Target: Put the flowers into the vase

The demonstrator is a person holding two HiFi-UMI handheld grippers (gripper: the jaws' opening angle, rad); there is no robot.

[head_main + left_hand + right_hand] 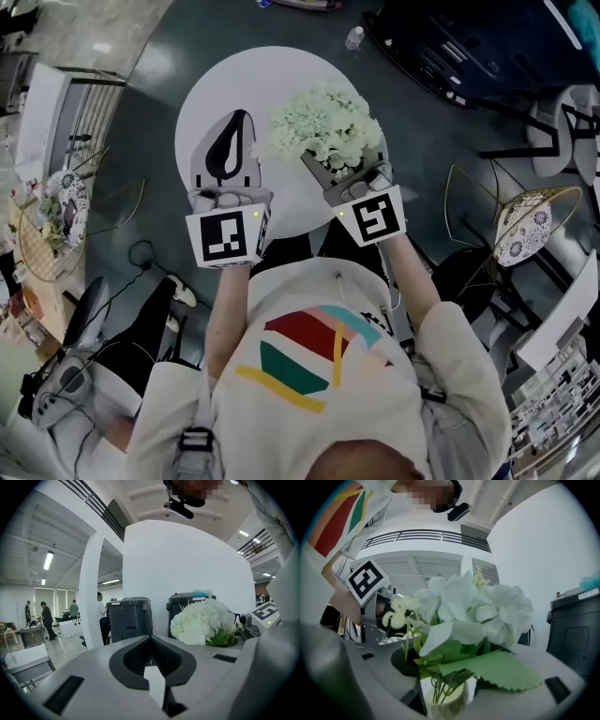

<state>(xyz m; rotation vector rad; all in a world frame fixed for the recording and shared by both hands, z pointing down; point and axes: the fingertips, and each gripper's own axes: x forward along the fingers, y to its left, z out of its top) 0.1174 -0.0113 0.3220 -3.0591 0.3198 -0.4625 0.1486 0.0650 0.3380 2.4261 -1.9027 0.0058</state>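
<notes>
Gripping the vase (445, 709), seemingly, right fingers (370, 681) sit beneath the flowers (487, 606); left fingers (93, 672) closed.

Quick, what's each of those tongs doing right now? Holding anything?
Left tongs: closed, nothing in them.
Right tongs: closed on the small white vase, with the flowers standing in it.

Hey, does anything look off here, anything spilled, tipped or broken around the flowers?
Nothing stands out. The white flowers sit stems-down in the white vase, which the right gripper clamps. The left gripper is shut and empty. No spill shows on the round table.
</notes>
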